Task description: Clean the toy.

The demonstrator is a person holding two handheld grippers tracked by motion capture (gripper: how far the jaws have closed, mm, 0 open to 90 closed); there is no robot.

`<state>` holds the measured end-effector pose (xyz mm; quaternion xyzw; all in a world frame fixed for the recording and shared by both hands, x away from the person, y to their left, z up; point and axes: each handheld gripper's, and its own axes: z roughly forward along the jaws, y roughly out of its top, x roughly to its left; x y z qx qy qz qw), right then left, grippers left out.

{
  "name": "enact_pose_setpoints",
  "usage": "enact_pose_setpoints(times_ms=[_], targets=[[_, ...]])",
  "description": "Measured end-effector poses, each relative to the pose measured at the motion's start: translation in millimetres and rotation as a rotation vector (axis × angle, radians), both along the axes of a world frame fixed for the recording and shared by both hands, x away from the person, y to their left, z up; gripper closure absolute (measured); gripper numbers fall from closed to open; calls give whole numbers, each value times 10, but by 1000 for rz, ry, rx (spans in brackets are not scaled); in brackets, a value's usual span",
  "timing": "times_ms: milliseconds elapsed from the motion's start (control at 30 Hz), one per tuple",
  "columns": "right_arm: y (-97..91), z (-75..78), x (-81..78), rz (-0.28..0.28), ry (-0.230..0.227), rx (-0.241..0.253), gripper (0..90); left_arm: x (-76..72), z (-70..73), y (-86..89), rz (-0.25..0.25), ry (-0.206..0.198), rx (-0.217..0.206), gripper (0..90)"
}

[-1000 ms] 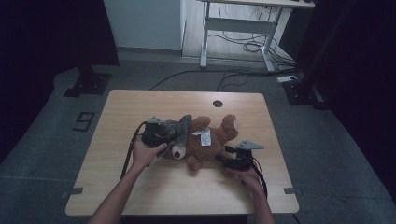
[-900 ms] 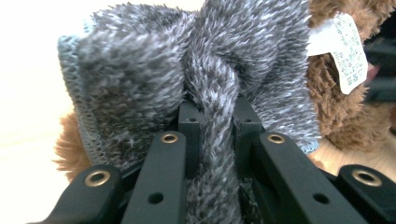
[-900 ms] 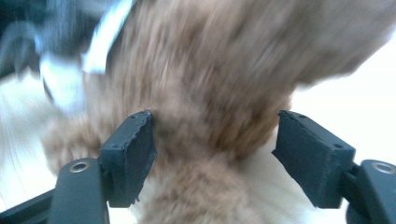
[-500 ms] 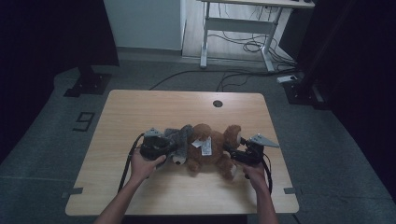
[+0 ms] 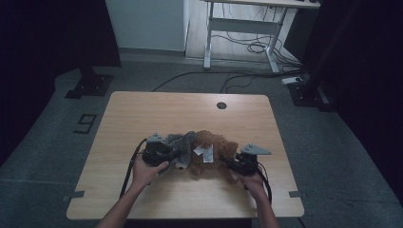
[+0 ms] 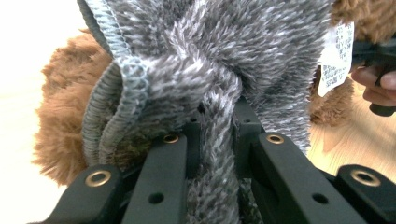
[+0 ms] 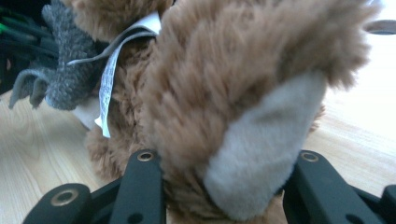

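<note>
Scene: a brown plush bear (image 5: 211, 154) lies near the front middle of the wooden surface (image 5: 157, 114), a person's hand at each end of it.
Left claw (image 5: 172, 154): clamped tight on a strand of the grey knitted scarf (image 6: 205, 70) at the bear's left end; in the left gripper view the yarn is pinched between the jaws.
Right claw (image 5: 232, 164): its jaws have just been closing, and in the right gripper view they now squeeze the bear's foot (image 7: 261, 144), the pale sole facing the camera.
Progress: both grips look made, scarf and foot; the scarf is still wrapped on the bear, so working it loose or off seems the part left.
Tag: a white label (image 5: 205, 153) hangs at the bear's middle.
Surface: bare beyond the bear, with a round cable hole (image 5: 221, 105) at the far edge.
Room: behind the bear, a dim grey floor, loose cables (image 5: 247, 47), a white desk frame (image 5: 247, 28).
</note>
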<state>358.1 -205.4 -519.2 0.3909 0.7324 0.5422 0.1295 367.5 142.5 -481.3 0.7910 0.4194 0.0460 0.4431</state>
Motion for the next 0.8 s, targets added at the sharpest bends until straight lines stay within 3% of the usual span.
enact_pose_setpoints(times_ms=[233, 433, 567, 600, 667, 767, 800], targets=[[-99, -49, 9, 12, 9, 16, 625, -40, 97, 40, -15, 14, -30, 772], [-159, -67, 10, 16, -7, -3, 625, 20, 486, 55, 4, -55, -62, 765], [-175, -75, 12, 25, -8, -6, 625, 186, 690, -48, 31, -91, -37, 762], [-179, -75, 11, 25, -8, -6, 625, 244, 700, -80, 40, -90, -17, 761], [-185, -76, 12, 26, -10, -5, 624, 371, 649, -140, 53, -51, 10, 760], [-195, -78, 13, 25, -10, -3, 623, 489, 436, -216, 46, 29, 41, 759], [-202, -78, 14, 24, -9, 1, 622, 483, 364, -226, 39, 34, 37, 759]])
